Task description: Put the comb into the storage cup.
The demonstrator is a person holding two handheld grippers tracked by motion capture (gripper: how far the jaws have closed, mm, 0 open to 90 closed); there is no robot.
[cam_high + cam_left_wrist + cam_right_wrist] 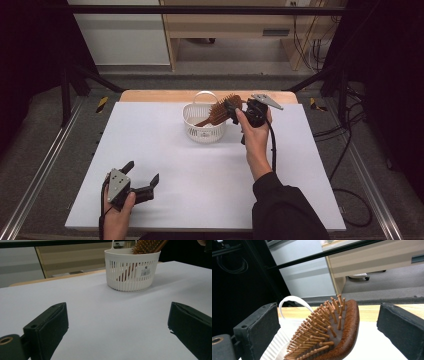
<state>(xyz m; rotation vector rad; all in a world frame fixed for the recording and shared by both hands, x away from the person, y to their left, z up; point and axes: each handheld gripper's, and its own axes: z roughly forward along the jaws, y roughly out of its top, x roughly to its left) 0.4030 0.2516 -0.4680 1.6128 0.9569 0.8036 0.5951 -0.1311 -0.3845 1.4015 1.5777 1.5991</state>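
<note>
A wooden paddle hairbrush (pixel 220 111) leans in a small white slatted basket (pixel 204 131) at the table's far middle, its handle down inside and its bristled head sticking out to the upper right. My right gripper (pixel 232 107) is at the brush head. In the right gripper view the brush head (pixel 347 325) lies between the wide-apart jaws with a gap on each side, so this gripper (pixel 328 315) is open. My left gripper (pixel 143 171) rests open near the front left of the table. Its jaws (pixel 117 315) hold nothing and face the basket (pixel 130 277) and brush (pixel 146 246).
A white sheet (pixel 200 170) covers the wooden table. The basket's thin handle (pixel 292 301) arches up behind the brush. Black frame posts and cables stand beside the table; a cabinet and a desk are beyond its far edge.
</note>
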